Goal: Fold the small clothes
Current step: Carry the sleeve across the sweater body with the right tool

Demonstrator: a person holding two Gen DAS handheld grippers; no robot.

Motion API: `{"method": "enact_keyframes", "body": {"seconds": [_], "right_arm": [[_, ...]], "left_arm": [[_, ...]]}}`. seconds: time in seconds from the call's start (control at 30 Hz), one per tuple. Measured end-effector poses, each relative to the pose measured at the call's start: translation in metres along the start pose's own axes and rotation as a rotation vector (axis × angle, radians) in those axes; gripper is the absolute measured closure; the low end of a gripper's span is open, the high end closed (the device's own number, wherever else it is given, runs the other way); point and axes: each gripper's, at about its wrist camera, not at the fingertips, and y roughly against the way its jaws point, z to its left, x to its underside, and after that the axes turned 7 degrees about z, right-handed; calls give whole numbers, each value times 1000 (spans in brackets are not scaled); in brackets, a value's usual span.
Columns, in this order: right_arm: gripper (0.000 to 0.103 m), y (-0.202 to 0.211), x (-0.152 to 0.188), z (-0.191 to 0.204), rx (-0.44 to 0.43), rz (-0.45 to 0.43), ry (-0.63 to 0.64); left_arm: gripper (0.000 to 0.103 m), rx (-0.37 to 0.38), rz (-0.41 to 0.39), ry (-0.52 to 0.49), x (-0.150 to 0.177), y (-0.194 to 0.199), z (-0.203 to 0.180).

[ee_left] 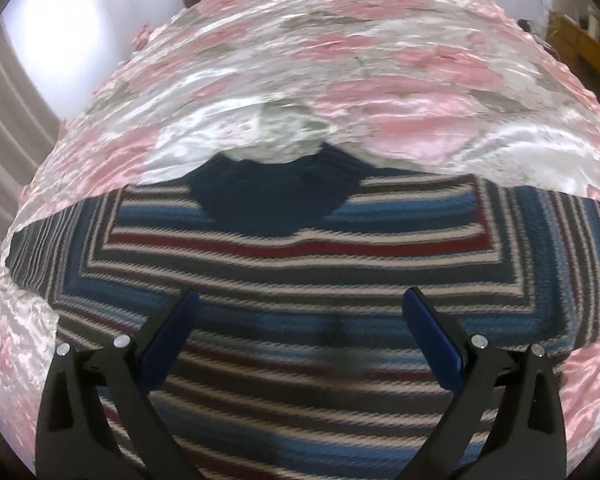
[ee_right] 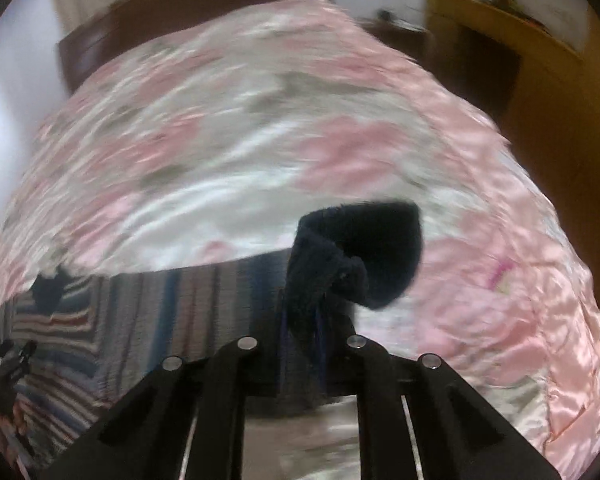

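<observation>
A small knitted sweater with blue, red, grey and white stripes lies flat on the bed, its navy collar pointing away from me. My left gripper hovers open just over the sweater's chest, with its blue pads wide apart and nothing between them. In the right wrist view the striped sleeve runs from the body to my right gripper. That gripper is shut on the sleeve's navy cuff, which is lifted off the cover and bunches beyond the fingers.
A pink and white floral satin cover spreads over the whole bed. A dark wooden headboard stands at the far end. Yellow-brown wooden furniture is off the bed's right side and a curtain hangs at the left.
</observation>
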Motion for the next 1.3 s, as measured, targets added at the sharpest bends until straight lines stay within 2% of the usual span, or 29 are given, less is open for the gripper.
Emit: {"method": "enact_keyframes", "body": {"seconds": [0.2, 0.37, 0.53, 0.67, 0.73, 0.77, 0.8, 0.93, 1.07, 1.23, 1.3], "right_arm": [[91, -7, 12, 108, -84, 15, 157], [91, -26, 38, 198, -175, 62, 269], [91, -55, 59, 263, -232, 120, 335], [89, -84, 76, 296, -201, 178, 394], [79, -93, 81, 301, -205, 212, 402], [71, -95, 83, 302, -221, 224, 400], [69, -94, 86, 301, -261, 237, 397], [69, -75, 84, 282, -346, 216, 349], [68, -52, 72, 242, -307, 156, 273], [65, -36, 67, 195, -262, 114, 226], [65, -34, 69, 178, -262, 112, 204]], "left_arm": [[3, -11, 7, 15, 3, -2, 37], [3, 5, 28, 26, 7, -7, 65], [3, 21, 45, 50, 12, -11, 85], [3, 20, 42, 46, 14, -12, 93], [3, 26, 47, 45, 15, -13, 93], [3, 33, 51, 45, 15, -14, 92], [3, 41, 55, 44, 15, -14, 91], [3, 86, 66, 34, 16, -14, 81], [3, 185, 77, 19, 14, -9, 55], [3, 346, 139, -12, 9, -12, 4], [3, 384, 171, -9, 8, -19, -12]]}}
